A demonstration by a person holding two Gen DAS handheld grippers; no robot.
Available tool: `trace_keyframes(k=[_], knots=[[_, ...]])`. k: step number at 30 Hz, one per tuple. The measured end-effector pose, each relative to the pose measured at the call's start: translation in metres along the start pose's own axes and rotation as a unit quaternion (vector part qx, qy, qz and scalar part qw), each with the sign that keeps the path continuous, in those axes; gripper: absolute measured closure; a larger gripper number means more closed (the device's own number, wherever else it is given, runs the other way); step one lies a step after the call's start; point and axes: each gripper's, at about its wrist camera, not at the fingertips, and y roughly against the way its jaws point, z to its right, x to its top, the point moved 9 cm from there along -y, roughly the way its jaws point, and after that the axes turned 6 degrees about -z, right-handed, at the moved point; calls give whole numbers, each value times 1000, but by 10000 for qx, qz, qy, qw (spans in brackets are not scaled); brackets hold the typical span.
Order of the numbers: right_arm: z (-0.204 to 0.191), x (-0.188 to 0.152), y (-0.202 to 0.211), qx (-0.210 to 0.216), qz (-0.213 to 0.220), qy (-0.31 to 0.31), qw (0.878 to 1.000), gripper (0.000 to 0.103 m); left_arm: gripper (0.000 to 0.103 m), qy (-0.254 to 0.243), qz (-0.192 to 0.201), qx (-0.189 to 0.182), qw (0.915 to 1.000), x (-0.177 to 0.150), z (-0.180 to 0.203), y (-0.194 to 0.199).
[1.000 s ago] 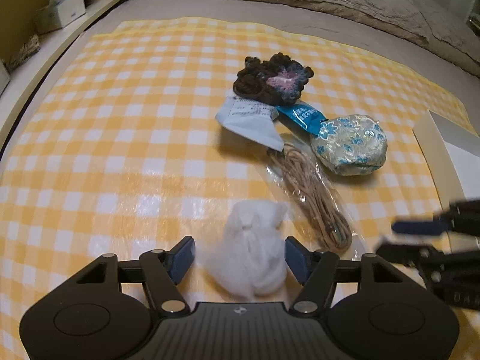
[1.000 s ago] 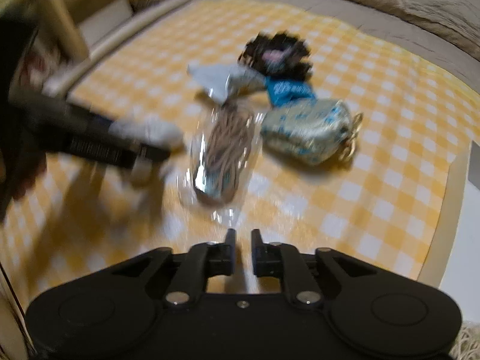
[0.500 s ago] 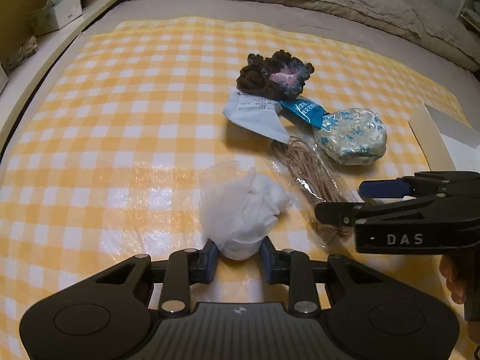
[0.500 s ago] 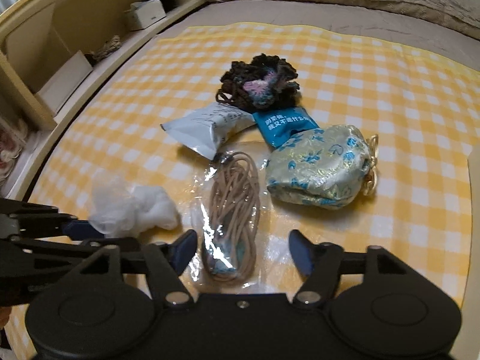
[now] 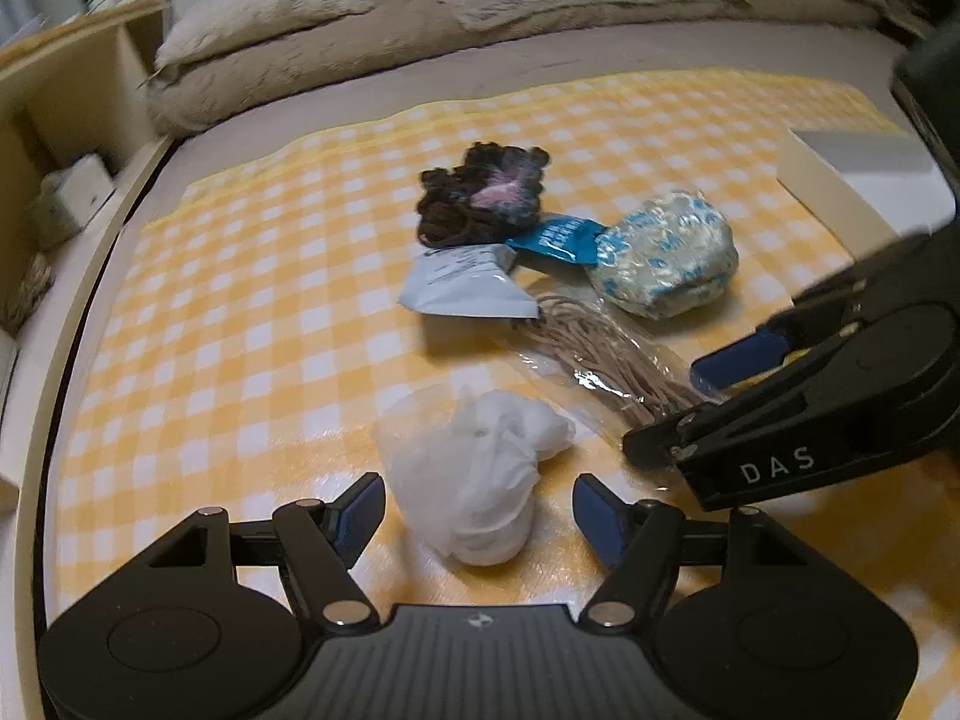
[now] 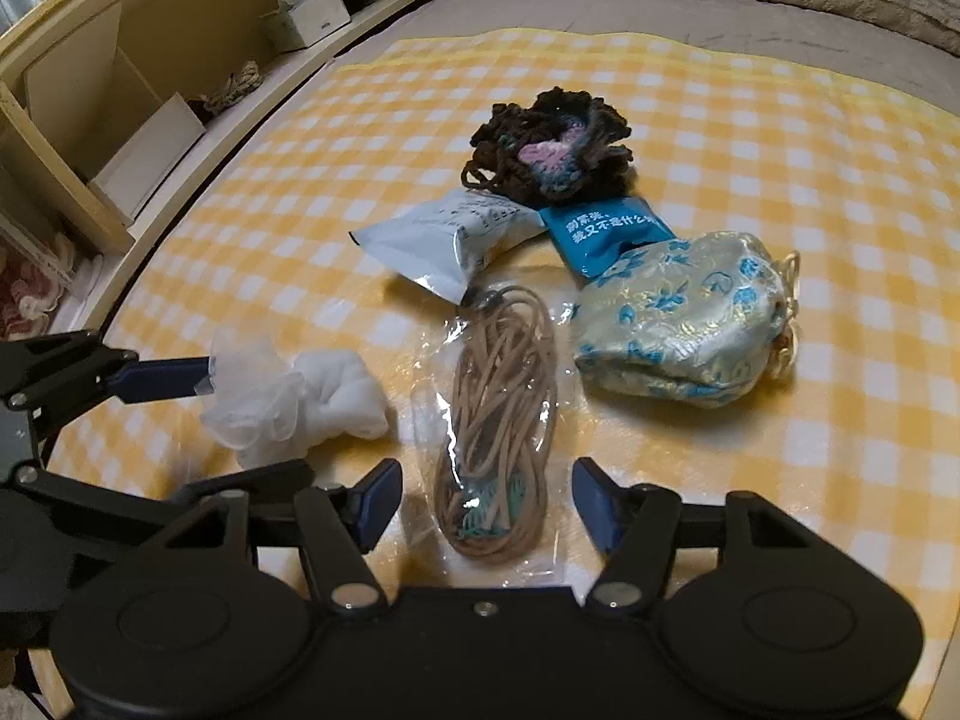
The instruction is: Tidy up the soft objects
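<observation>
Checkered cloth point(image 5: 240, 276); left gripper point(image 5: 478, 510) wide around white bundle point(image 5: 480, 474), right gripper point(image 6: 486, 498) wide astride bagged cord point(image 6: 498, 408).

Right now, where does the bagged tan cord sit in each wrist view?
Left wrist: bagged tan cord right of centre, beyond the white wad.
Right wrist: low centre, between the open jaws.
Shared landmark: floral pouch, just beyond it.

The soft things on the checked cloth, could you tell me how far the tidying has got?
Nothing looks sorted yet. The left gripper stands open around the white wad; the right gripper stands open around the bagged cord. The pouch, packets and crochet piece remain heaped.
</observation>
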Motion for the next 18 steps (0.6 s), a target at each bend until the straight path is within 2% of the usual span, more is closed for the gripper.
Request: trace_keyframes(k=[4, 5, 6, 8, 12, 18], knots=[[2, -3, -1, -240, -140, 331, 9991, 54, 35, 0, -73, -90, 9999, 3, 4, -8], [4, -4, 0, -255, -175, 354, 9989, 56, 41, 66, -132, -151, 9998, 3, 4, -10], [7, -5, 1, -256, -216, 384, 9987, 58, 52, 122, -188, -210, 9995, 2, 4, -12], [12, -9, 5, -264, -299, 449, 9982, 62, 62, 251, -414, -286, 9984, 0, 4, -17], [21, -19, 14, -341, -391, 582, 9970, 70, 69, 385, -508, -333, 9974, -1, 7, -17], [23, -31, 28, -458, -440, 801, 9948, 79, 70, 845, -387, -400, 9949, 1, 6, -1]])
